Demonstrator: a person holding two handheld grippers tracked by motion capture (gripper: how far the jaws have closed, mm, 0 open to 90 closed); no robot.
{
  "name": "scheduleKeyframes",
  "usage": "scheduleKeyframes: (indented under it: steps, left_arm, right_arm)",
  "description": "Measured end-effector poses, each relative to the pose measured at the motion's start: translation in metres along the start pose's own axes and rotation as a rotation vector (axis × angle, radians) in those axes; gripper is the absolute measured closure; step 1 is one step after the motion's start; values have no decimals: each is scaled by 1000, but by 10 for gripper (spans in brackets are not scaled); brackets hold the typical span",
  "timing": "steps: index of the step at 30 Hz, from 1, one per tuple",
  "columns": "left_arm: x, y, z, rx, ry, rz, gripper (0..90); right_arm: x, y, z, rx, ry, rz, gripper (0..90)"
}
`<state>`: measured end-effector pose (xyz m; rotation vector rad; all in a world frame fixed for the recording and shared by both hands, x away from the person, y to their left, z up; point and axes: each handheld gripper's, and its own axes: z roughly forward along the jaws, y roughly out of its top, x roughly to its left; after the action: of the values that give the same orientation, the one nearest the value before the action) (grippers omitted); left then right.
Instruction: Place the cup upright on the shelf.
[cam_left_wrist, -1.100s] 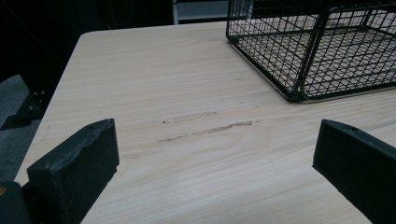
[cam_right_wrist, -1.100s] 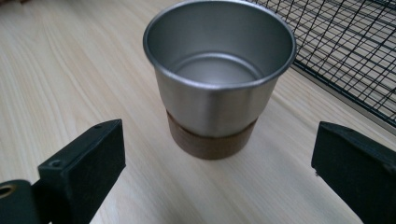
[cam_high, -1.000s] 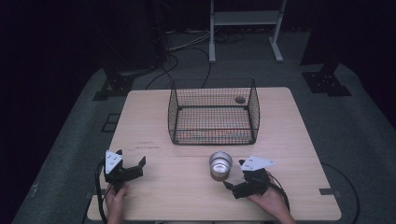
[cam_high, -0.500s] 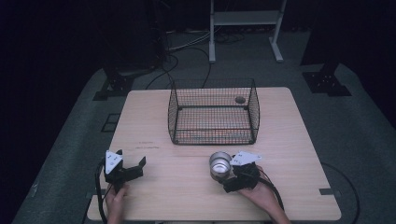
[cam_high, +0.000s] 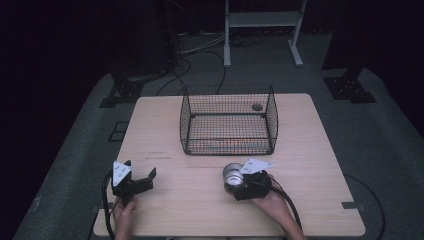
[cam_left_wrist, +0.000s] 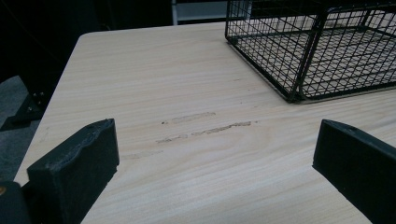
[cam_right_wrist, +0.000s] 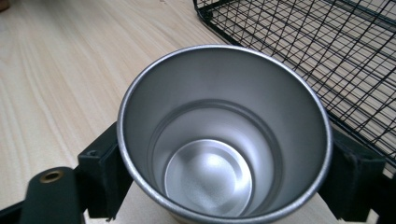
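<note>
A person's right gripper (cam_high: 239, 184) grips a metal cup (cam_high: 231, 174) at the near edge of a pale wooden table (cam_high: 320, 165), its jaws having just been closing until they sit against the cup's two sides, as the right gripper view shows with a black pad flush to the wall on either hand. The cup (cam_right_wrist: 224, 135) stands upright on the tabletop, just in front of the near wall of a black wire basket (cam_high: 228, 120), close to it but apart. The step in hand looks like the pick-up itself: the grasp is made, the lift not yet begun. The next move, by this reading, calls for a straight rise high enough to clear the basket's rim, then a short carry away from the person and a gentle lowering inside, with the cup kept level so that the smooth wall does not slip between the pads. The cup is brushed steel, round, tapering toward a flat bottom, with a thin rolled lip and an empty, dully shining interior. The basket is a rectangular cage of fine wire mesh with thicker corner rods, open at the top. At the near left the left gripper (cam_high: 135, 181) rests with its jaws wide apart and nothing between them, over bare wood that bears faint scuff marks (cam_left_wrist: 205, 128). The table's surface is a light, straight-grained laminate with rounded corners.
</note>
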<state>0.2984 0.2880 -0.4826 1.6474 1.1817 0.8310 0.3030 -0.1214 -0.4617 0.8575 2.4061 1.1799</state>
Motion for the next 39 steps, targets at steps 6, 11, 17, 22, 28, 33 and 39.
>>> scheduleKeyframes:
  steps: [6, 11, 17, 22, 28, 33, 39]
  left_arm:
    - [0, 0, 0, 0, 0, 1, 0]
    - [0, 0, 0, 1, 0, 2, 0]
    - [0, 0, 0, 0, 0, 2, 0]
    - [0, 0, 0, -1, 0, 2, 0]
    - [0, 0, 0, -1, 0, 4, 0]
    - [0, 0, 0, 0, 0, 1, 0]
    - [0, 0, 0, 0, 0, 5, 0]
  right_arm:
    - [-2, -1, -1, 0, 26, 14, 180]
    - [-3, 0, -4, -18, 33, 23, 181]
    - [-11, 4, -13, -34, 80, 60, 181]
    - [-17, 13, -21, -46, 91, 55, 181]
    - [-23, 24, -30, -55, 107, 60, 181]
    - [-26, 35, -35, -58, 108, 43, 180]
    - [-30, 46, -39, -64, 113, 35, 181]
